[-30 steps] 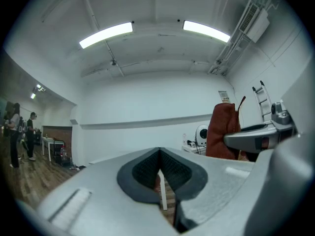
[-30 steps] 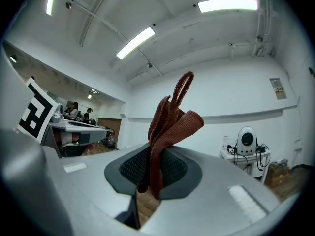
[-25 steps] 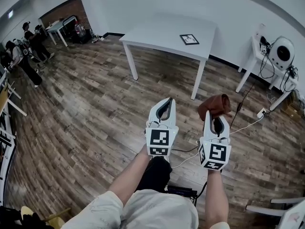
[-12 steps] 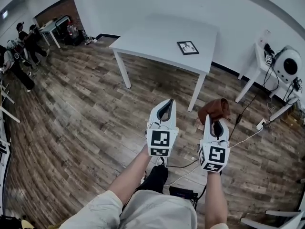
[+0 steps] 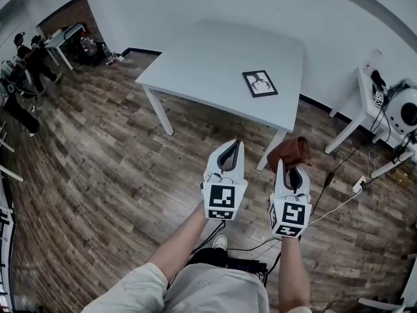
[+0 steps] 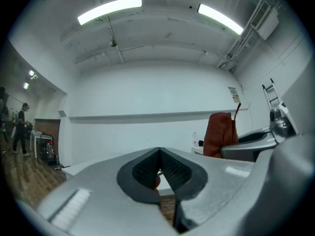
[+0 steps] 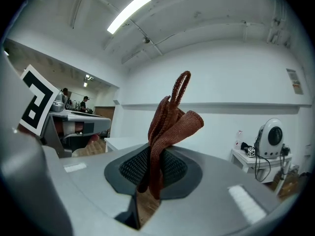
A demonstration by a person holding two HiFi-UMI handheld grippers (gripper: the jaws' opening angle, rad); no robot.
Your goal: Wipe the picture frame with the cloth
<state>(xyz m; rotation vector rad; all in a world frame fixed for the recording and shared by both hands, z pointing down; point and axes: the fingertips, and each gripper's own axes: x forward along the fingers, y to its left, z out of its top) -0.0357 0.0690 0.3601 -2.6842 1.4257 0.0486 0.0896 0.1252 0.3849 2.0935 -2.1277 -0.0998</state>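
The picture frame (image 5: 260,83), dark-edged with a pale picture, lies flat near the right end of the white table (image 5: 195,60), well ahead of both grippers. My right gripper (image 5: 291,167) is shut on a rust-brown cloth (image 5: 290,150), held in the air short of the table's near right corner. In the right gripper view the cloth (image 7: 170,122) sticks up out of the closed jaws of the right gripper (image 7: 155,157), its loop on top. My left gripper (image 5: 228,150) is beside it, shut and holding nothing; its jaws in the left gripper view (image 6: 158,154) meet at the tip.
A small white side table with a round white device (image 5: 407,109) stands at the right, and cables (image 5: 339,197) trail across the wooden floor below it. People (image 5: 19,83) stand far off at the left by another table (image 5: 62,41).
The table and the frame have come nearer and larger in the head view. Both grippers keep the same pose, the cloth still in the right one.
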